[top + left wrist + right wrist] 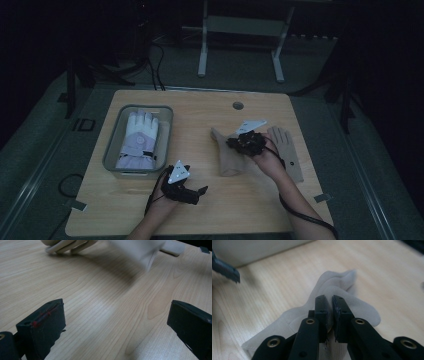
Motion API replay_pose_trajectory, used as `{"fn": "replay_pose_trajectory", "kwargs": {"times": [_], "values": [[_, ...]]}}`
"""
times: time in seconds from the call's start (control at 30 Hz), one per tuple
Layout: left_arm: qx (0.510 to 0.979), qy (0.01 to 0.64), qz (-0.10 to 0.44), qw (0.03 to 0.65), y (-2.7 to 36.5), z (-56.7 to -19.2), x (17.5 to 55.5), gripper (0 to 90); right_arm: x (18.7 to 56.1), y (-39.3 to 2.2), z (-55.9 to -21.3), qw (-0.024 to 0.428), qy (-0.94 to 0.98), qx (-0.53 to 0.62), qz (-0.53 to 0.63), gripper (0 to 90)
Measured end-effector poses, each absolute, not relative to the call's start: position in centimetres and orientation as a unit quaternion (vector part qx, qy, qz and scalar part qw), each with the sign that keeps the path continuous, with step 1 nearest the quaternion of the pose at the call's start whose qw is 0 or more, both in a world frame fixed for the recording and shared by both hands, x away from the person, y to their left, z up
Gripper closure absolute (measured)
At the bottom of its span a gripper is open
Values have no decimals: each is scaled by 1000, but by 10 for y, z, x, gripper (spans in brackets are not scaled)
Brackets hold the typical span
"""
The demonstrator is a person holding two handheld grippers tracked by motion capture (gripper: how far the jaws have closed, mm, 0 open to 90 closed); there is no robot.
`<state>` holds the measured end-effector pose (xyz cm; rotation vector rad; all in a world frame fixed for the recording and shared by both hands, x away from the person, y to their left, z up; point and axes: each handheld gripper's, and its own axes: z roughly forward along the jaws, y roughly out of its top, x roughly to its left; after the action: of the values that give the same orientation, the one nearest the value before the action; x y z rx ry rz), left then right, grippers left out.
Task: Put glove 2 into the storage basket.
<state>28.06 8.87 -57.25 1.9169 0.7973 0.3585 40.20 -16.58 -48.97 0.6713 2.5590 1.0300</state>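
Right gripper view shows the right gripper (330,315) with its jaws clamped on a fold of the beige glove (329,292), lifted a little over the table (387,270). The grip takes only thin cloth, so I think the glove may slip out on the way to the grey bin (111,150). The left gripper (115,322) rests low with jaws wide apart, holding nothing. A second beige glove (286,145) lies just beside.
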Motion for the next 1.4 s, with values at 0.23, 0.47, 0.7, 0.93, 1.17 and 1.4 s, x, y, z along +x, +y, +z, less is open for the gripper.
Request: {"fn": "replay_pose_trajectory", "kwargs": {"times": [0.23,0.47,0.7,0.93,1.17,1.4], "values": [[792,329,142,494,89,-574,281,18,408,-142,-522,114,903,247,332,816],[792,329,140,495,89,-575,281,18,414,-125,-540,100,910,249,317,775],[790,329,139,498,92,-576,280,18,412,-114,-549,86,917,225,317,663],[789,331,138,500,92,-577,280,18,407,-119,-539,84,918,214,323,508],[788,329,140,501,92,-577,279,18,402,-136,-522,77,910,223,341,370],[788,328,141,501,92,-577,278,18,401,-158,-512,66,904,233,352,251]]}}
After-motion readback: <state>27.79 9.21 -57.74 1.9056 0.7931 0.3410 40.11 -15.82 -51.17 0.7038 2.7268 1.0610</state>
